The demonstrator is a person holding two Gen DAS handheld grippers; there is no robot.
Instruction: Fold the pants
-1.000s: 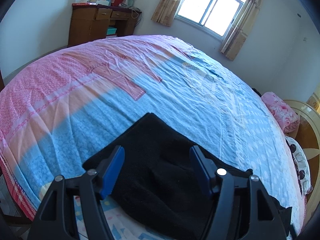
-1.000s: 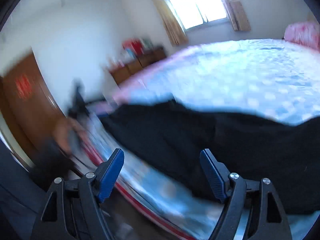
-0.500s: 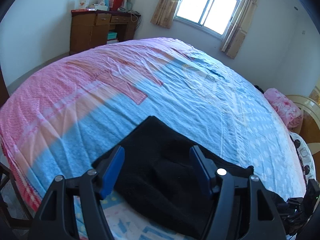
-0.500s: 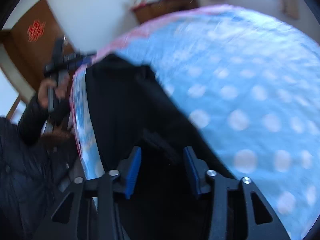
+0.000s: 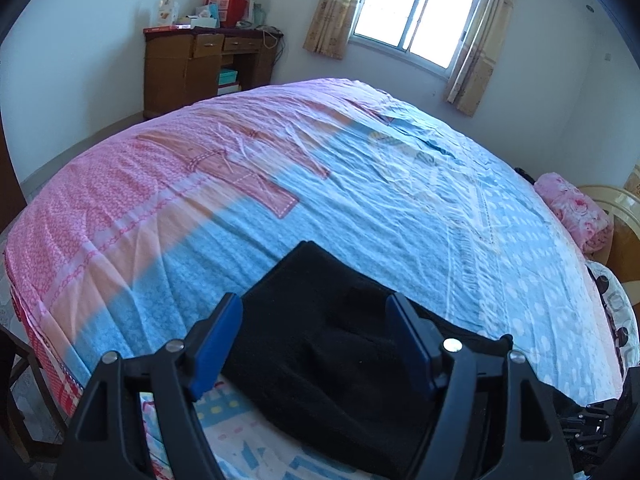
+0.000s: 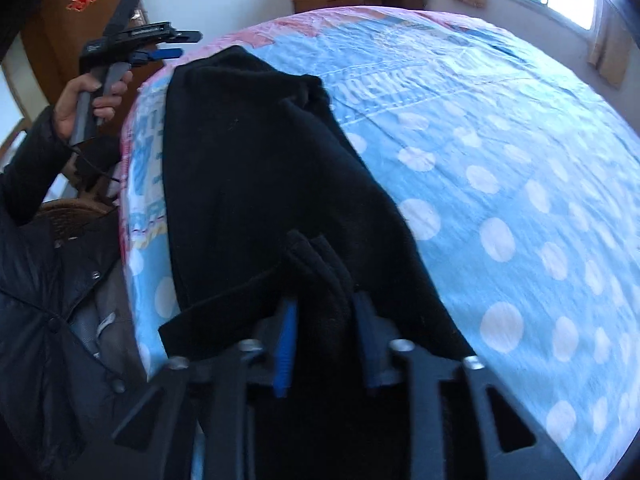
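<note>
A: What was on the left?

B: The left gripper [image 5: 314,334] hovered above the near bed edge, its blue fingers spread wide and holding nothing.

A: And the pants?

B: The black pants [image 6: 248,168] lay along the near edge of the bedspread [image 5: 360,208], which was pink on the left and blue with dots on the right.

A: On the right?

B: The right gripper [image 6: 326,312] had its fingers drawn narrow, pinching a thick fold of the pants at their near end.
</note>
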